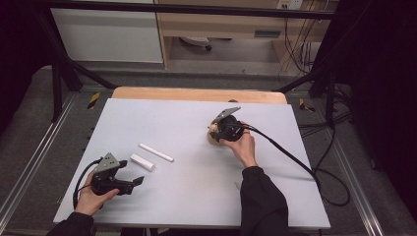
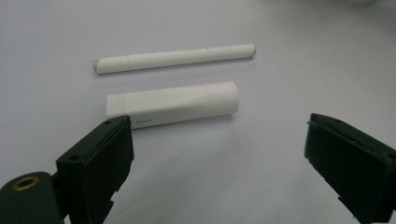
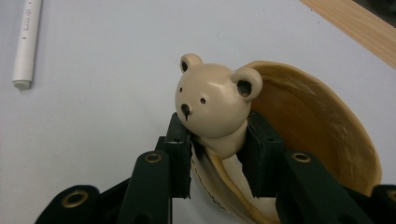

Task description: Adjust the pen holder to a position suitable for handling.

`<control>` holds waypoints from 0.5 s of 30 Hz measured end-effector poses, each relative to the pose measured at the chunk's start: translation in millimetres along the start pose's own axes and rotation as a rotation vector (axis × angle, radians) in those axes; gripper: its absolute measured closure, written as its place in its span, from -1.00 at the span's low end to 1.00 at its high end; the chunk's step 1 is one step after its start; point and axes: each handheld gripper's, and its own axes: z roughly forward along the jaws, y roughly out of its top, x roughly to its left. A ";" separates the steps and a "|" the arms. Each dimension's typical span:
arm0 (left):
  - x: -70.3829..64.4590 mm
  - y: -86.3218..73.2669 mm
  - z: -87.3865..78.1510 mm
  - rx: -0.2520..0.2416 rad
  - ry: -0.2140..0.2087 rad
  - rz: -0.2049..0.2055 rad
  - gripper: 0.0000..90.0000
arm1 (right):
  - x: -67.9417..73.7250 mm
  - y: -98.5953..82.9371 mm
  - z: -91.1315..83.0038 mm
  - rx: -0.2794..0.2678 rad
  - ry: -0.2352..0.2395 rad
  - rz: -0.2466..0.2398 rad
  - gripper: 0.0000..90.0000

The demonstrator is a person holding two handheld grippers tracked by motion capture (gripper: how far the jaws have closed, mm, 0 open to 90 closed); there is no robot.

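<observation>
A thin white pen body (image 1: 156,152) (image 2: 173,58) (image 3: 26,43) and a thicker white cap (image 1: 142,162) (image 2: 173,103) lie side by side on the white table, left of centre. My left gripper (image 1: 139,180) (image 2: 219,154) rests on the table just in front of the cap, open, with nothing between its jaws. My right gripper (image 1: 214,131) (image 3: 215,151) is shut on the neck of a beige bear figurine (image 3: 215,100) (image 1: 212,127). The bear rises from a tan dish-shaped base (image 3: 317,126) (image 1: 212,138).
The white tabletop (image 1: 192,191) has a wooden strip (image 1: 196,94) (image 3: 355,23) along its far edge. Black cables (image 1: 295,157) trail from the right gripper over the table's right side. A metal frame and floor rails surround the table.
</observation>
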 end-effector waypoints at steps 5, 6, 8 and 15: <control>0.0 0.1 0.2 0.001 0.001 0.002 -0.82 | 9.7 3.0 -7.1 -0.023 0.008 0.003 0.47; 0.0 0.1 0.2 0.002 0.001 0.002 -0.82 | 13.2 4.2 -7.9 -0.026 0.010 0.003 0.47; -0.1 0.1 0.3 0.002 0.001 0.002 -0.82 | 20.5 7.0 -9.1 -0.030 0.021 -0.002 0.47; -1.0 0.1 0.6 0.004 -0.001 0.003 -0.82 | 45.3 16.6 -2.5 -0.025 0.055 -0.007 0.47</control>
